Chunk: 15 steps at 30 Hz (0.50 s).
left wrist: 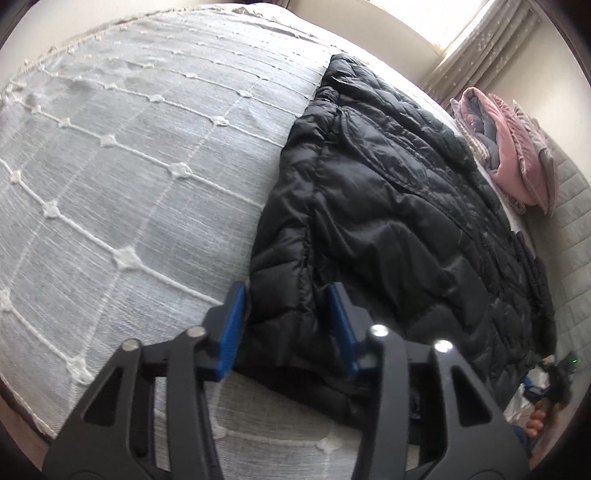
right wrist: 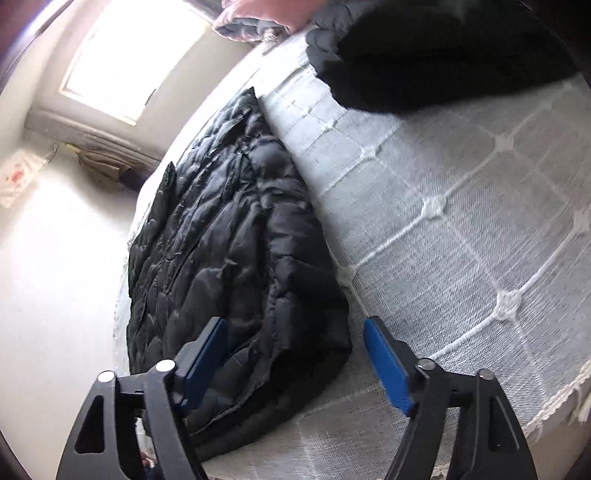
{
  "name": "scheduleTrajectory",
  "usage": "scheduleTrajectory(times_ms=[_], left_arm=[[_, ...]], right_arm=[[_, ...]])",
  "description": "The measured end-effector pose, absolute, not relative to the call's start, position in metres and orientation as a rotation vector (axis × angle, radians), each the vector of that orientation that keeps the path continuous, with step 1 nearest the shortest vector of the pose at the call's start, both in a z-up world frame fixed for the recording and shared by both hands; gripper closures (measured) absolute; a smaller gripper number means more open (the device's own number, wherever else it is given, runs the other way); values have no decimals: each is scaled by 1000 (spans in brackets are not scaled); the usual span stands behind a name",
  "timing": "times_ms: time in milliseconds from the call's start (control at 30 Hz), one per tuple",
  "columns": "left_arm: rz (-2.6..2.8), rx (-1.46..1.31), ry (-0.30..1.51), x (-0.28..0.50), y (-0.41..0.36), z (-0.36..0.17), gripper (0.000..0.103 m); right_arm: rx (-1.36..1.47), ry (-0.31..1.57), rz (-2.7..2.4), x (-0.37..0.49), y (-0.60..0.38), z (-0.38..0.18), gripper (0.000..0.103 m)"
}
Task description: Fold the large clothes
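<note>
Only a black puffer jacket (left wrist: 388, 206) covers the bedspread (left wrist: 129, 166).

The black jacket (left wrist: 388, 206) is quilted cloth with a slight sheen (puffy, creased); the bedspread (left wrist: 122, 177) is matt, coarse woven cloth.

Ahead of my grippers and below them stretched a bed (left wrist: 122, 155) under a pale grey woven bedspread (right wrist: 461, 258) crossed by white cords knotted into small tufts. Far ahead and to the right of my left gripper, a bright window (left wrist: 439, 18) washed out behind a patterned curtain (left wrist: 491, 48). Cream walls (left wrist: 373, 33) closed the room. To the left of my right gripper lay pale, sunlit floor (right wrist: 55, 277).
</note>
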<state>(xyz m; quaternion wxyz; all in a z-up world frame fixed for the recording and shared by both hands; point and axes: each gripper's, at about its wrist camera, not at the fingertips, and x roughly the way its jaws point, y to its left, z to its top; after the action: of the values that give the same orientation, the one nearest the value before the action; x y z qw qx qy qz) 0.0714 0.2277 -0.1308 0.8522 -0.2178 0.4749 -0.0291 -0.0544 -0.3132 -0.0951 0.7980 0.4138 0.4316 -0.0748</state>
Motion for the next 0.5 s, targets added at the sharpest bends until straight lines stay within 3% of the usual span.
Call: scheduleTrajectory(times_ms=[133, 233, 500], left_arm=[[-96, -443, 1015, 75, 220, -129, 86], [-83, -433, 1007, 72, 216, -126, 90], [-90, -454, 963, 47, 217, -100, 93]], right_arm=[[941, 947, -117, -48, -312, -104, 60], [1007, 953, -90, -47, -315, -113, 90], [1001, 827, -66, -62, -315, -93, 97]])
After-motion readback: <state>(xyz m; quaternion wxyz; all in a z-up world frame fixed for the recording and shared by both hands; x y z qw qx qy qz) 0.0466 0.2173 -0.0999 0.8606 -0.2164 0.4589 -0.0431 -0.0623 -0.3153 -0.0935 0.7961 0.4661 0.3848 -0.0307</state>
